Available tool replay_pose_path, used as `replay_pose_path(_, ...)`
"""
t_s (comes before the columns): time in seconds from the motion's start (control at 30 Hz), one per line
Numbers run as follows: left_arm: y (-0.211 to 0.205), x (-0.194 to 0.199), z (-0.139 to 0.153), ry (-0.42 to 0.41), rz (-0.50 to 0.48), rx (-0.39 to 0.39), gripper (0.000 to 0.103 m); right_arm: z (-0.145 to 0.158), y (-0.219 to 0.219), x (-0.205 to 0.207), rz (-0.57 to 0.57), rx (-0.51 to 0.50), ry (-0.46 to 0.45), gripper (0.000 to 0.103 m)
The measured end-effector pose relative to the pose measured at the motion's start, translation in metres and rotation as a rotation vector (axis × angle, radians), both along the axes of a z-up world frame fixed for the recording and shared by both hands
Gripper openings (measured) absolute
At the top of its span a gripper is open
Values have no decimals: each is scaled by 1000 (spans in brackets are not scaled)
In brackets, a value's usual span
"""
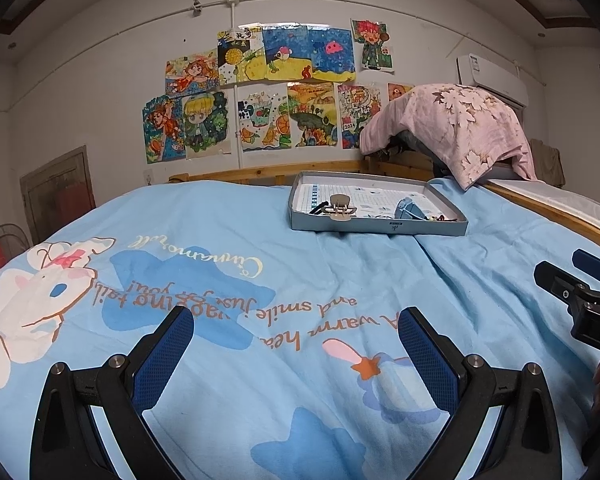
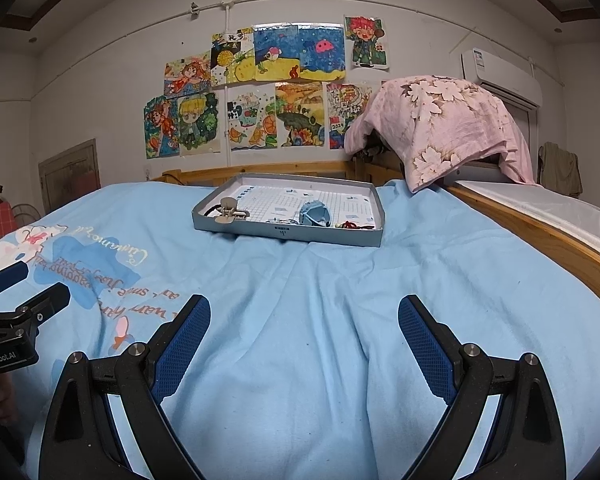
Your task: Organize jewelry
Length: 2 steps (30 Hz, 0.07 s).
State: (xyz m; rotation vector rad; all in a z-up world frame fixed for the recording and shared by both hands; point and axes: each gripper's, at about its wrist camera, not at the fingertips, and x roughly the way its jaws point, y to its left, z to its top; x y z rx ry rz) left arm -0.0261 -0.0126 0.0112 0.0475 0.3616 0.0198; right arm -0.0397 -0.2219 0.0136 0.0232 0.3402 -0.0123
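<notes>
Two hand-held grippers spread wide over a bed, jewelry tray beyond

Nearest, the left hand-held gripper (image 1: pixel 296 332) and right hand-held gripper (image 2: pixel 304 320) show blue cross-hatched pads parted, empty, above a wrinkled, soft blue printed bedsheet (image 2: pixel 308 288). Farther off lies a shallow grey rectangular tray (image 2: pixel 288 234) holding a beige claw clip (image 2: pixel 230 212), a blue clip (image 2: pixel 314 213) and small tangled pieces.

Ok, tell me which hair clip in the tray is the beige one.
The beige claw clip at the tray's left end, beside a dark cord. The other clip, right of centre, is blue.
</notes>
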Motion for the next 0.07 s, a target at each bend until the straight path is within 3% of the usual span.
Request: replay_pose_path(0.07, -1, 1, -2, 7, 0, 0, 103, -1, 0, 0, 0, 2, 3, 92)
